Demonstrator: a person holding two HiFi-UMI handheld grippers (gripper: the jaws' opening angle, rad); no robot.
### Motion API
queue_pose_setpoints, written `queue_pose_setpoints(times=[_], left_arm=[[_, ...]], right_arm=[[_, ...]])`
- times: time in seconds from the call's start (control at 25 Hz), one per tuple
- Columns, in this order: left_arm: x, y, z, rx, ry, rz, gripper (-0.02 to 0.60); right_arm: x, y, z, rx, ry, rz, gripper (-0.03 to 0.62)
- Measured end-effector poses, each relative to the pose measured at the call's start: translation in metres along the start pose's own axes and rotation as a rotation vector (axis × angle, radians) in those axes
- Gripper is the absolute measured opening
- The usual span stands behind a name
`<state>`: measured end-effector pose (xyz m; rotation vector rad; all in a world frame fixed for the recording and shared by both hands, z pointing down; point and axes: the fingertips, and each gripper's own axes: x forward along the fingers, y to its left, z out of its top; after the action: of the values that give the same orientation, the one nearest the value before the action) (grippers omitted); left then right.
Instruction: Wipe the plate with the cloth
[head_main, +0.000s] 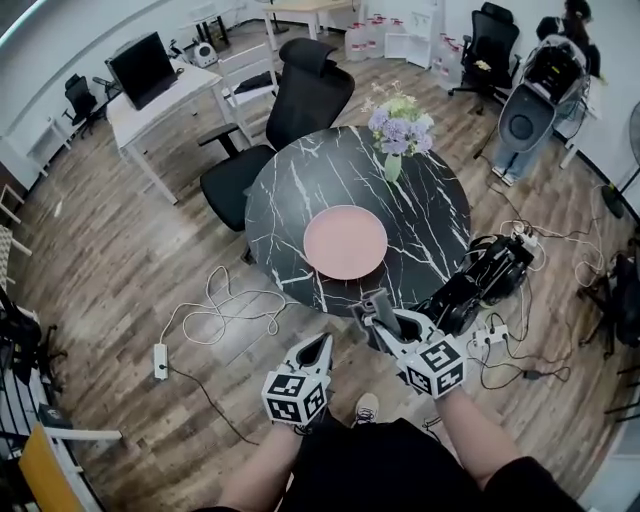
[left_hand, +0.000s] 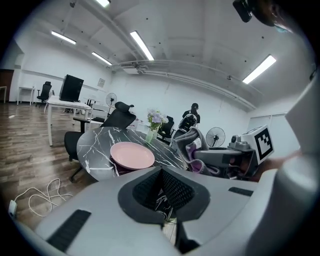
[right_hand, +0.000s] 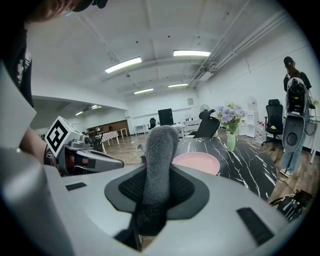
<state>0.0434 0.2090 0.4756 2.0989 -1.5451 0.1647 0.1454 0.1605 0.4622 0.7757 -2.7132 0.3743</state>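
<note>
**Head view.** My left gripper (head_main: 322, 343) and right gripper (head_main: 380, 312) hang side by side over the wooden floor (head_main: 120, 270), short of the near rim of the round black marbled desk (head_main: 290, 190). Each carries its marker cube on the end nearest me. The pink plate (head_main: 345, 242) lies flat on the near half of the desk, with nothing on it. Beyond the plate, on the far right part of the desk, stands a vase of flowers (head_main: 398, 135). A black office chair (head_main: 300, 100) is drawn up at the desk's far left side. A white cable (head_main: 215, 310) loops on the floor to the left of my grippers.

**Left gripper view.** The jaws are clenched together with nothing caught between them. The plate shows beyond them on the desk, well apart.

**Right gripper view.** The jaws grasp the grey cloth (right_hand: 157, 160), a rolled bundle that stands up out of the pads. I see the cloth clear of the plate, which shows past it to the right, and clear of the desk.
</note>
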Motion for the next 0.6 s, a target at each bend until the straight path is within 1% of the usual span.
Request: queue_pose_setpoints(times=[0.2,0.4,0.6], left_arm=[[-0.0071,-0.0068,-0.0063,0.005,-0.001,0.012,0.018],[-0.0104,-0.0052,-0.0002,0.008,-0.022,0.021,0.018],[-0.0099,-0.005,0.0011,0.007,-0.017,0.013,0.018]], right_arm=[[-0.0036,0.003,-0.0029,0.013,-0.011,0.012,0.107],[-0.0048,0.0044,-0.0047,0.023,-0.016,0.009,0.107],[-0.0048,0.0059,-0.0088,0.036,-0.012,0.003,0.107]])
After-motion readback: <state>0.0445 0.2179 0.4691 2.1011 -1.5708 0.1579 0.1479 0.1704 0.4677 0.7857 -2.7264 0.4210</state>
